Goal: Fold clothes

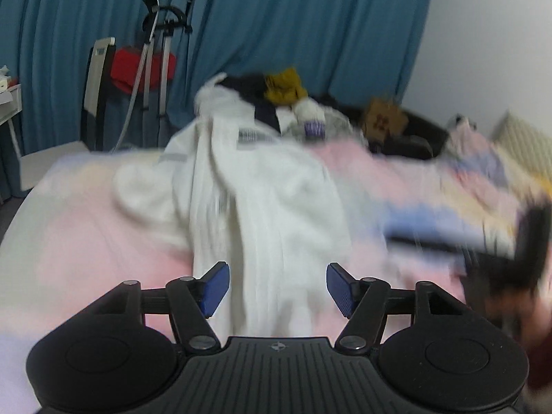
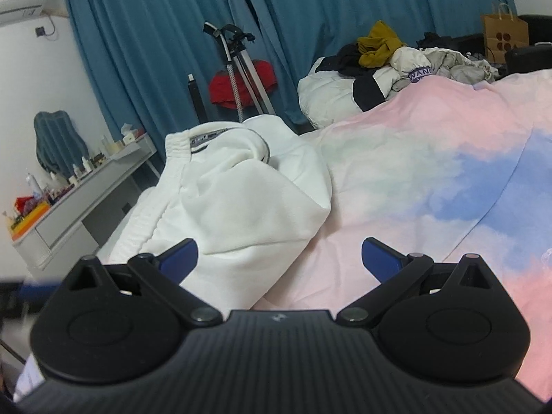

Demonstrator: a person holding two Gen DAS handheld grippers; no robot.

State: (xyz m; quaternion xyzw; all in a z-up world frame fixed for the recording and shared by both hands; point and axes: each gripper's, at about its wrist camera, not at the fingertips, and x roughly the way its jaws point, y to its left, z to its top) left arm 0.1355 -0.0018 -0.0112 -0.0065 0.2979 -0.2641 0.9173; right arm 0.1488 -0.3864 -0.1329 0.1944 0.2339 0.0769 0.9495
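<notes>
A white garment (image 1: 262,207) lies crumpled on the pink and blue bedspread (image 1: 86,234); the left wrist view is blurred by motion. My left gripper (image 1: 277,288) is open, its blue pads on either side of the garment's near end, holding nothing. In the right wrist view the same white garment (image 2: 234,200) shows its elastic waistband (image 2: 179,145) at the bed's left edge. My right gripper (image 2: 279,258) is open and empty, with the left pad (image 2: 181,258) over the garment's near corner. The right gripper also shows as a dark blur in the left wrist view (image 1: 524,241).
A pile of other clothes (image 2: 386,58) lies at the far end of the bed, with a brown paper bag (image 2: 505,32) behind. Blue curtains (image 2: 165,51), a tripod (image 2: 241,65), a red item (image 2: 241,82) and a cluttered grey desk (image 2: 79,189) stand to the left.
</notes>
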